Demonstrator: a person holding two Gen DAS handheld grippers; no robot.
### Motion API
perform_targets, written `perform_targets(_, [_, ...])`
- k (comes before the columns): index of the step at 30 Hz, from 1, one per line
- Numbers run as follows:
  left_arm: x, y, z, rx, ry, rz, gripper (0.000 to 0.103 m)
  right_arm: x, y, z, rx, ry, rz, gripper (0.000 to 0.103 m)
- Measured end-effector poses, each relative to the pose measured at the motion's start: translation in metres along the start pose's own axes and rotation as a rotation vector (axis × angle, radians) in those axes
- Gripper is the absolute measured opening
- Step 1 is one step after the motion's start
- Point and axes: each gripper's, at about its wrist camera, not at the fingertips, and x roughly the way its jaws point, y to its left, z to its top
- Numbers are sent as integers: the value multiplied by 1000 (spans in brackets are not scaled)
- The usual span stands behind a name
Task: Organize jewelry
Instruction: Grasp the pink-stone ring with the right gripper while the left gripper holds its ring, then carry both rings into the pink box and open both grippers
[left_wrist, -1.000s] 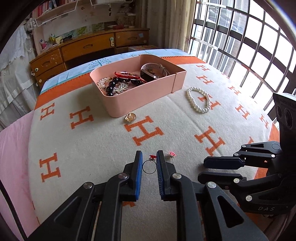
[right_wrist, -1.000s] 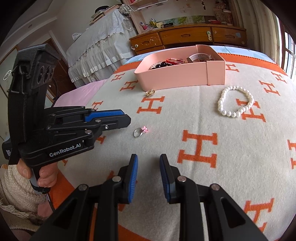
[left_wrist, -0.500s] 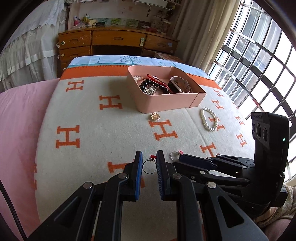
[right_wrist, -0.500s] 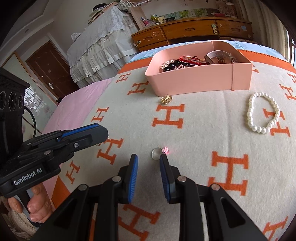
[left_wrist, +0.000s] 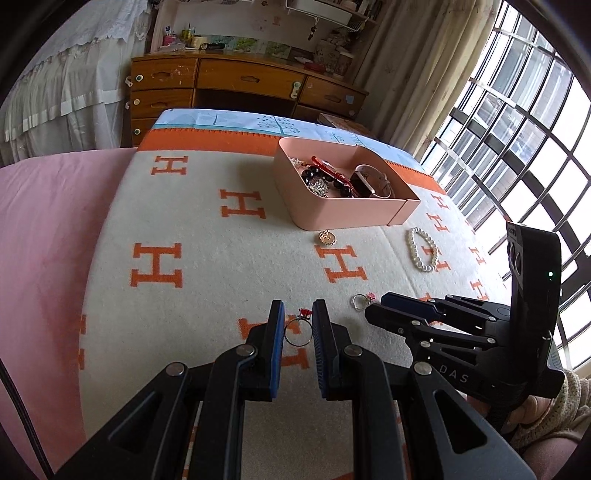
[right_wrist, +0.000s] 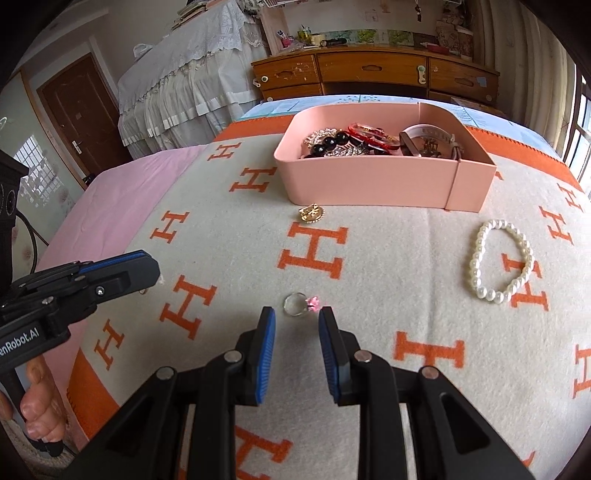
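Note:
A thin ring with a red stone (left_wrist: 297, 331) stands between the blue pads of my left gripper (left_wrist: 298, 309), which is shut on it just above the blanket. A silver ring with a pink stone (right_wrist: 298, 304) lies on the blanket right in front of my right gripper (right_wrist: 296, 320), whose jaws stand slightly apart with nothing between them. In the left wrist view the right gripper (left_wrist: 376, 309) reaches in from the right, beside the pink-stone ring (left_wrist: 361, 301). The pink tray (right_wrist: 369, 184) farther back holds several pieces of jewelry.
A gold brooch (right_wrist: 311, 214) lies just in front of the tray, and a pearl bracelet (right_wrist: 498, 258) to the right. The cream blanket with orange H marks (right_wrist: 406, 280) covers the bed, with a pink sheet (left_wrist: 48, 229) at left. A wooden dresser (left_wrist: 240, 85) and a barred window stand beyond.
My right gripper has closed in on the pink-stone ring, now centred just ahead of its fingertips. The left gripper rolled and shifted sideways, still holding the red-stone ring.

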Motion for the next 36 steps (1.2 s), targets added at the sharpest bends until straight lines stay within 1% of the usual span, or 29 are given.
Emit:
perform_targets(2, [1, 2, 0, -7, 7, -5, 13, 2, -3, 3, -47, 21, 7, 25])
perform_targets(4, [4, 4, 0, -12, 12, -8, 13, 3, 0, 5, -128, 41, -5, 25])
perform_targets(6, [6, 4, -1, -15, 16, -8, 13, 4, 3, 5, -232, 57, -11, 25])
perform_targets(8, [7, 5, -1, -20, 21, -11, 13, 7, 8, 5, -349, 52, -22, 25])
perform_targets(9, [9, 5, -1, -23, 23, -11, 13, 7, 9, 5, -397, 43, -14, 25])
perform_targets(11, [10, 5, -1, -29, 28, -9, 13, 9, 8, 9, -443, 44, 16, 25])
perform_targets(15, [12, 5, 0, -35, 31, 0, 13, 14, 9, 16, -486, 46, 67, 25])
perform_targets(19, [12, 8, 2, -47, 32, 2, 13, 13, 8, 17, -488, 43, 80, 25])
perform_targets(24, [16, 3, 5, -42, 37, -2, 13, 10, 9, 10, -509, 30, 102, 24])
perform_targets(25, [17, 1, 5, -40, 38, -2, 13, 10, 9, 9, -511, 26, 104, 21])
perform_targets(26, [17, -1, 6, -39, 39, -4, 13, 9, 9, 8, -512, 24, 107, 13])
perform_targets(27, [17, -3, 6, -37, 40, -9, 13, 8, 9, 8, -509, 26, 113, 9])
perform_targets(29, [15, -6, 8, -29, 38, -12, 13, 7, 9, 5, -510, 28, 122, 9])
perform_targets(32, [12, -12, 12, -23, 33, -15, 13, 3, 10, 0, -516, 15, 104, 9])
perform_targets(36, [4, -23, 27, -12, 25, -16, 13, -12, 4, 6, -454, -13, 117, 9])
